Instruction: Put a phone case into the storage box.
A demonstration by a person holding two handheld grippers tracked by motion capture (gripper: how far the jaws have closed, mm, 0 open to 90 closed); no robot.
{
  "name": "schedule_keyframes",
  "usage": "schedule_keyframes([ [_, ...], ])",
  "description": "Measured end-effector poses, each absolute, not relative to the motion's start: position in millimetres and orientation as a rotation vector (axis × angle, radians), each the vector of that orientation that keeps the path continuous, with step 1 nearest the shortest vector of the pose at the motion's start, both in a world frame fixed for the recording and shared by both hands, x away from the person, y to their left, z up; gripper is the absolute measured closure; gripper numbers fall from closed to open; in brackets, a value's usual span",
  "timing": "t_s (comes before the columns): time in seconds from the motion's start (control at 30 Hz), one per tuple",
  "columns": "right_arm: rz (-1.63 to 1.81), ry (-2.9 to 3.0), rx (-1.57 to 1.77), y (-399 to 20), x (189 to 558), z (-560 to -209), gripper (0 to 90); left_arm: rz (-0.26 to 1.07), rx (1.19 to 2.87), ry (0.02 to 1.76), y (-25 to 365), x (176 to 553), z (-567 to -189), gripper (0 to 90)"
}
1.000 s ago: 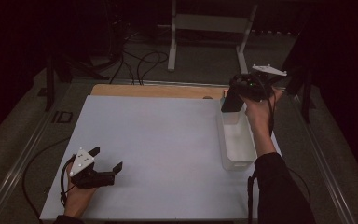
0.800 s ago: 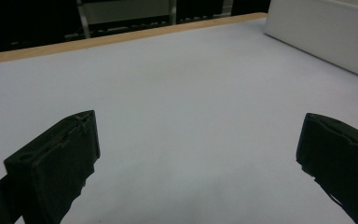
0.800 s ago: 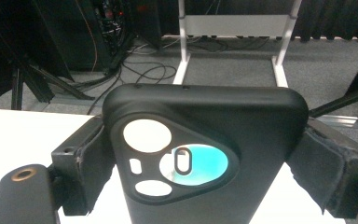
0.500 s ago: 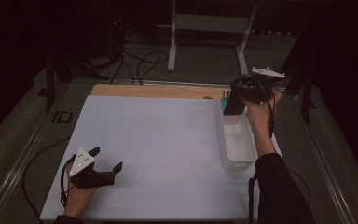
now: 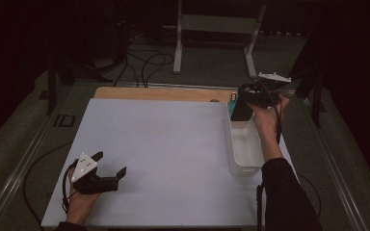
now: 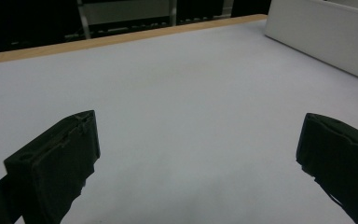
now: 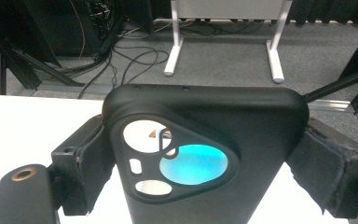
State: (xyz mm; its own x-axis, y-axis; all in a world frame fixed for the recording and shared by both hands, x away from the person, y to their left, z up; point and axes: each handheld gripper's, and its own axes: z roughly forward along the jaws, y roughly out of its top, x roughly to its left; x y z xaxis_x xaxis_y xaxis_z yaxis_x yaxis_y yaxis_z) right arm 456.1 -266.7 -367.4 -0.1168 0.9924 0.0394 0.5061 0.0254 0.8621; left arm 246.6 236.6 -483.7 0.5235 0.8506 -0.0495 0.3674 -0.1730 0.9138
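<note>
Gripping a black phone case (image 7: pixel 205 154) by its two long edges, the right gripper (image 5: pixel 243 108) hangs over the far end of the white bin (image 5: pixel 244 166) at the right side of the table (image 5: pixel 173 144). In the right gripper view the case stands upright between the padded jaws, its camera cut-out facing the lens, with a teal object (image 7: pixel 193 163) showing through the largest opening; what that teal thing is I cannot tell. In the high view a small teal patch (image 5: pixel 232 102) sits at the far rim of the bin, just beside the held case.

I judge the case to be light and somewhat flexible: an empty shell, thin-walled, with a matte surface that should give the foam pads decent friction. Because it is hollow, a hard squeeze across the sides could bow it inward, so a moderate clamp near the middle of the long edges, away from the weakened area around the cut-out, seems the safer hold. It is unlikely to break if dropped, though it could bounce or skid.

At the near left corner of the table, the left gripper (image 5: pixel 107 172) rests low with its jaws spread wide and nothing between them; the left gripper view shows bare white surface ahead and the bin's side wall (image 6: pixel 321 32) far off to the right.
</note>
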Motion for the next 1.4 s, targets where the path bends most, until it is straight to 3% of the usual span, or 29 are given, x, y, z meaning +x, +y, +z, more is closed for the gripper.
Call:
schedule_keyframes([
  [1.4, 0.924, 1.754, 1.602, -262, 466, -408, 13.0, 0.602, 1.759, 1.025, 237, 246, -484, 0.3],
])
